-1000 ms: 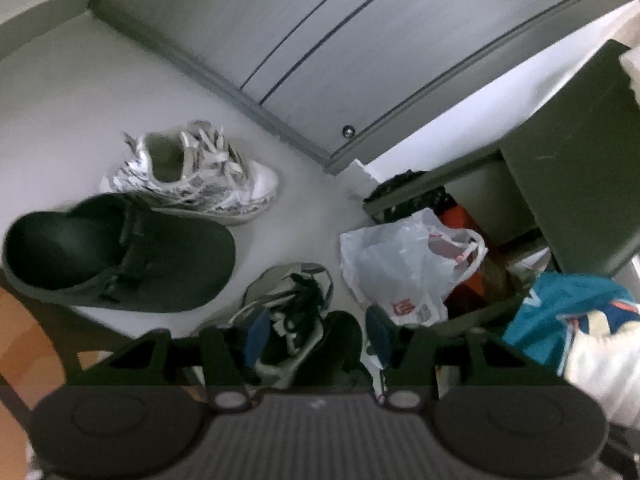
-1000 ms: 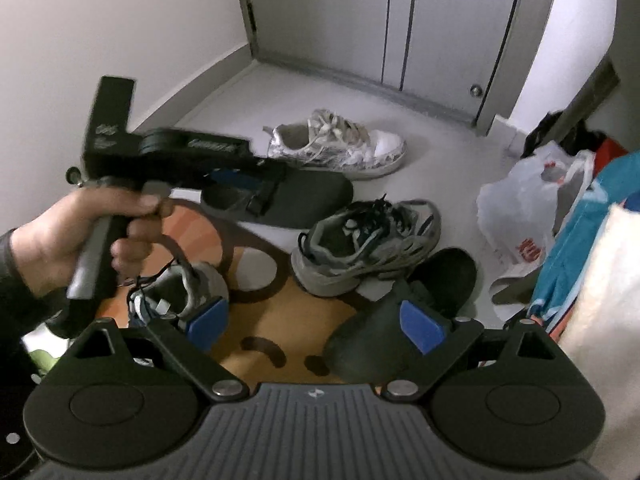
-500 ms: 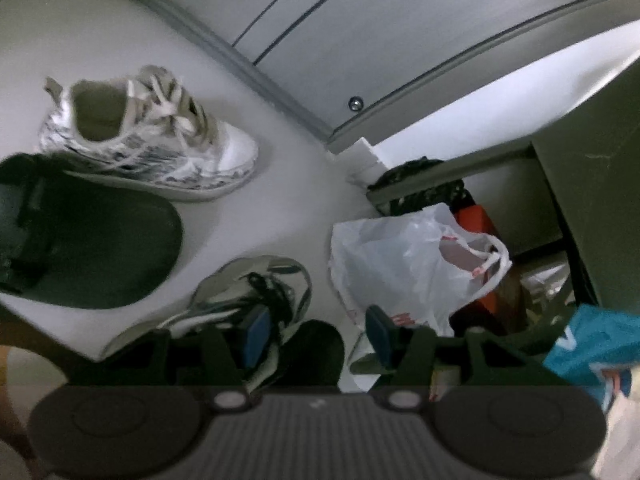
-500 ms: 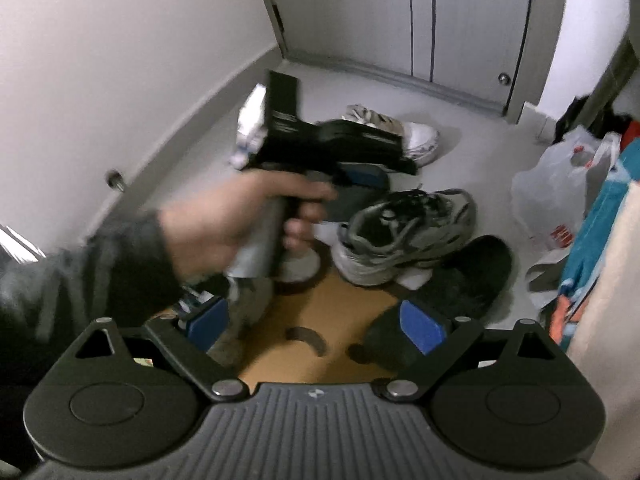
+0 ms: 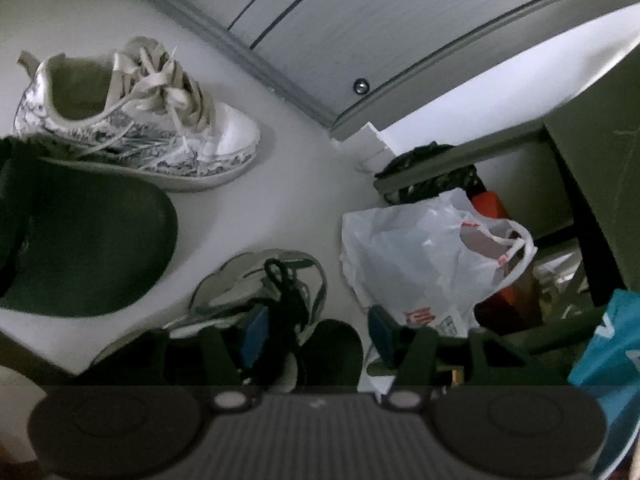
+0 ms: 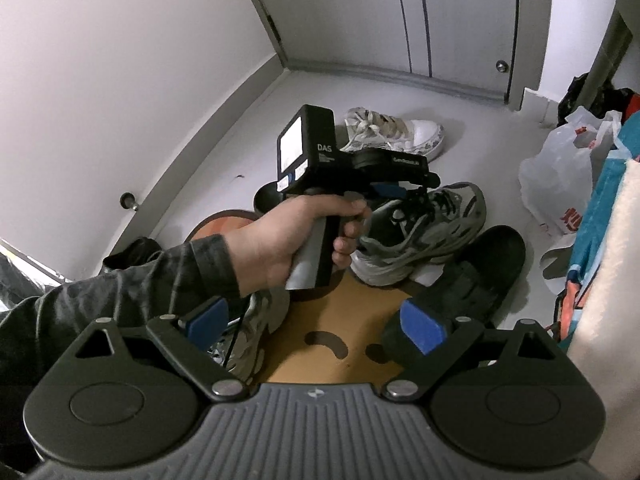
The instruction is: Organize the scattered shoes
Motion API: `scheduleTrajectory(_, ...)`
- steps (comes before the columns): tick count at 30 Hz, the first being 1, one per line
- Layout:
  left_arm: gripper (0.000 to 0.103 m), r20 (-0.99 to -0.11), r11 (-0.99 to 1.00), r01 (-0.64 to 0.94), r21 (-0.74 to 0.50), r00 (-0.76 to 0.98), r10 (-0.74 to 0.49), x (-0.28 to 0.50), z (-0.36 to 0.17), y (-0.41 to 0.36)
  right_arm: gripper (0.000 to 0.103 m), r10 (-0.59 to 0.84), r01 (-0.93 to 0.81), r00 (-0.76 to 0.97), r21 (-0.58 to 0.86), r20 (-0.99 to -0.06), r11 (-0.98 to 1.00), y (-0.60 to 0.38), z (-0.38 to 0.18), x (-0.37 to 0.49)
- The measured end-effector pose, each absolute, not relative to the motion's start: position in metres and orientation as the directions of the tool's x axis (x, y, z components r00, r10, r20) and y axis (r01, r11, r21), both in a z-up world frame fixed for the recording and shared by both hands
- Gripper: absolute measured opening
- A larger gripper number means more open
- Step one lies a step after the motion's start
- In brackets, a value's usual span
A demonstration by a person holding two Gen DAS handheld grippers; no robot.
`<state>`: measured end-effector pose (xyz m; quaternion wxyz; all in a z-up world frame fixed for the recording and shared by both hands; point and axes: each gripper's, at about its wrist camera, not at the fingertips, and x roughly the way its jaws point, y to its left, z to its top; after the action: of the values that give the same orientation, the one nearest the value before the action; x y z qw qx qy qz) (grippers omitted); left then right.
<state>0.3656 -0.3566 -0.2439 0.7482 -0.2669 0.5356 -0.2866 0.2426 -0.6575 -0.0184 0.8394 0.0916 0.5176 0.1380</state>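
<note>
Currently the shoes lie scattered across the entry floor, no two visibly set as a pair. A white printed sneaker (image 5: pixel 136 120) stands upright nearest the sliding door (image 5: pixel 400 20); a black clog (image 5: pixel 88 240) lies just beside it. A grey mesh running shoe (image 6: pixel 420 236) sits at the edge of the orange mat (image 6: pixel 348 320), touching a black slip-on shoe (image 6: pixel 472 280) at its side. A second grey running shoe (image 6: pixel 248 336) lies on the mat, well apart from its apparent mate, and is partly hidden by the right gripper's frame.

Gripper state:
- The left gripper (image 5: pixel 316 332) is spread, its jaws hovering over the laced top of the grey mesh running shoe (contact cannot be confirmed in either view). The left hand (image 6: pixel 296 240) grips its handle.
- The right gripper (image 6: pixel 316 324) is spread and holds nothing; it hangs above the mat.

Progress assessment: judged from the layout, most of the sorting remains. The two grey shoes need bringing together, and the clog, sneaker and slip-on show no aligned partner.

Materials and shapes:
- The sneaker has a smooth white toe, a mottled grey print and flat pale laces.
- The running shoes are netted fabric with thick sculpted soles and thin black laces that could snag.
- The clog and slip-on are matte, rounded and laceless.
- A crinkled white plastic bag (image 5: pixel 432 260) rests near the shoes on the right.
</note>
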Motion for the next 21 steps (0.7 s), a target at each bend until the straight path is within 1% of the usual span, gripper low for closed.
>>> scheduleTrajectory(2,0.058,-0.657,0.692,0.114,-0.713,0.236,-0.716,0.362,-0.249,-0.355,0.096,0.331,-0.134,0.426,0.303,-0.842,0.944,-0.659,-0.018,0.243)
scheduleTrajectory(5,0.058,-0.646,0.671,0.086,-0.736,0.203,-0.735,0.358,-0.258,-0.352,0.096,0.338,-0.131,0.426,0.312,-0.840,0.941,-0.661,-0.017,0.243)
scheduleTrajectory(10,0.058,-0.614,0.639,0.042,-0.768,0.234,-0.754,0.367,-0.259,-0.345,0.096,0.349,-0.125,0.425,0.328,-0.835,0.936,-0.664,-0.016,0.244)
scheduleTrajectory(13,0.058,-0.622,0.651,0.050,-0.757,0.249,-0.742,0.375,-0.250,-0.349,0.096,0.355,-0.122,0.425,0.336,-0.833,0.934,-0.665,-0.016,0.244)
scheduleTrajectory(17,0.059,-0.657,0.687,0.071,-0.723,0.234,-0.716,0.383,-0.244,-0.362,0.096,0.362,-0.121,0.421,0.345,-0.831,0.931,-0.665,-0.016,0.244)
scheduleTrajectory(21,0.060,-0.681,0.702,0.002,-0.712,0.243,-0.691,0.388,-0.245,-0.369,0.096,0.373,-0.117,0.419,0.358,-0.828,0.926,-0.665,-0.016,0.244)
